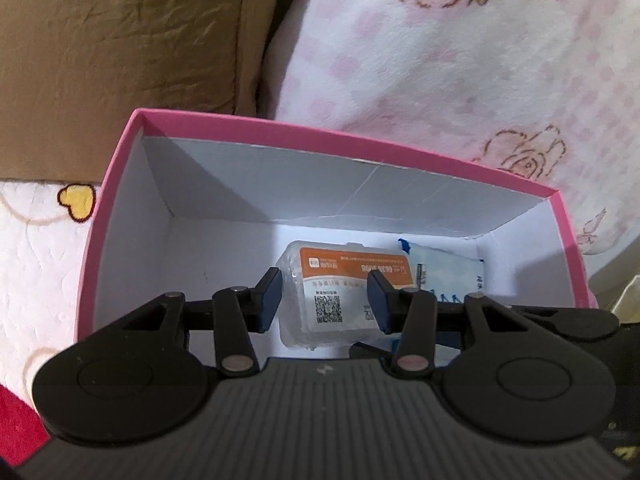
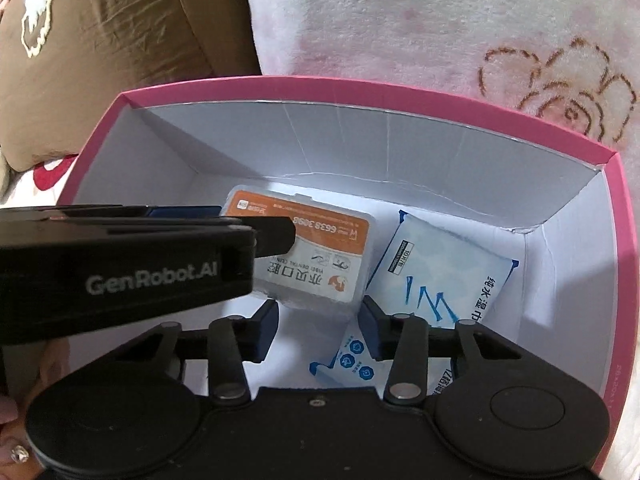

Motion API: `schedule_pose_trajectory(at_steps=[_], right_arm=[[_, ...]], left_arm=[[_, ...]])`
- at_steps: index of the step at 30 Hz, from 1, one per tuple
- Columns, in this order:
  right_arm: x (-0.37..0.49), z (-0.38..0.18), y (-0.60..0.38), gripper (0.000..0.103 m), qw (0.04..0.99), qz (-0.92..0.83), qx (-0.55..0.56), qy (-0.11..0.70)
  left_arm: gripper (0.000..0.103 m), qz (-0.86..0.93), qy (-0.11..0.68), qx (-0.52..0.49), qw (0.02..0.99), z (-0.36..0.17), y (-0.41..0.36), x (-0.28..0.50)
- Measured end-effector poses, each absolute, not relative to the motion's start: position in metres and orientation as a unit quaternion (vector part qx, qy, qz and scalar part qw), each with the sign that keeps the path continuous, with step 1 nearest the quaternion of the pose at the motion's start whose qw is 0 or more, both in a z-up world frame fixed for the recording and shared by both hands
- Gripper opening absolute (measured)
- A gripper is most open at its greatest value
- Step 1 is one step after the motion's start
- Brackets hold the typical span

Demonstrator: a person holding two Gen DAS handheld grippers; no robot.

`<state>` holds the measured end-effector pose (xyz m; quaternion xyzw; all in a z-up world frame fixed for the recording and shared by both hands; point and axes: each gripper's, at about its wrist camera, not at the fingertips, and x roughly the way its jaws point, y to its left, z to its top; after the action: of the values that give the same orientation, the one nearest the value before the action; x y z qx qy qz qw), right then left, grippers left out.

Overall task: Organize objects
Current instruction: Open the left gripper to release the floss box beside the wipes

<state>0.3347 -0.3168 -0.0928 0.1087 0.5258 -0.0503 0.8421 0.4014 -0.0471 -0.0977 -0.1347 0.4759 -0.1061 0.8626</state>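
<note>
lying in the pink cardboard box [image 2: 616, 240], a rectangular plastic case [image 2: 320, 256] beneath both grippers' open, empty fingers [image 1: 269, 296].

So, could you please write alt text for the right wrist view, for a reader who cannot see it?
A pink box holds an orange-labelled case and two wipes packs. The open right gripper hangs empty above them, and the left gripper reaches in from the left over the case. A pink floral blanket lies behind the box.
</note>
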Motion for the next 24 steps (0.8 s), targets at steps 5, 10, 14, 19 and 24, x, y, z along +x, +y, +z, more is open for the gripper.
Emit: schedule_pose_trajectory(at_steps=[5, 10, 14, 19, 24], right_arm=[[0.338, -0.094, -0.318, 0.03, 0.838, -0.071, 0.13, 0.525], [0.337, -0.094, -0.322, 0.024, 0.839, -0.082, 0.146, 0.517], [0.333, -0.089, -0.317, 0.023, 0.846, -0.08, 0.125, 0.513], [0.314, -0.069, -0.323, 0.025, 0.859, -0.065, 0.075, 0.503], [0.28, -0.043, -0.324, 0.028, 0.869, -0.05, 0.068, 0.487]], left_arm=[[0.051, -0.102, 0.482, -0.17, 0.853, -0.102, -0.033, 0.399], [0.037, -0.101, 0.479, -0.173, 0.855, -0.108, -0.029, 0.397], [0.022, -0.099, 0.479, -0.178, 0.854, -0.111, -0.033, 0.401], [0.022, -0.082, 0.478, -0.149, 0.862, -0.107, -0.05, 0.399], [0.026, -0.092, 0.474, -0.13, 0.866, -0.09, -0.048, 0.379]])
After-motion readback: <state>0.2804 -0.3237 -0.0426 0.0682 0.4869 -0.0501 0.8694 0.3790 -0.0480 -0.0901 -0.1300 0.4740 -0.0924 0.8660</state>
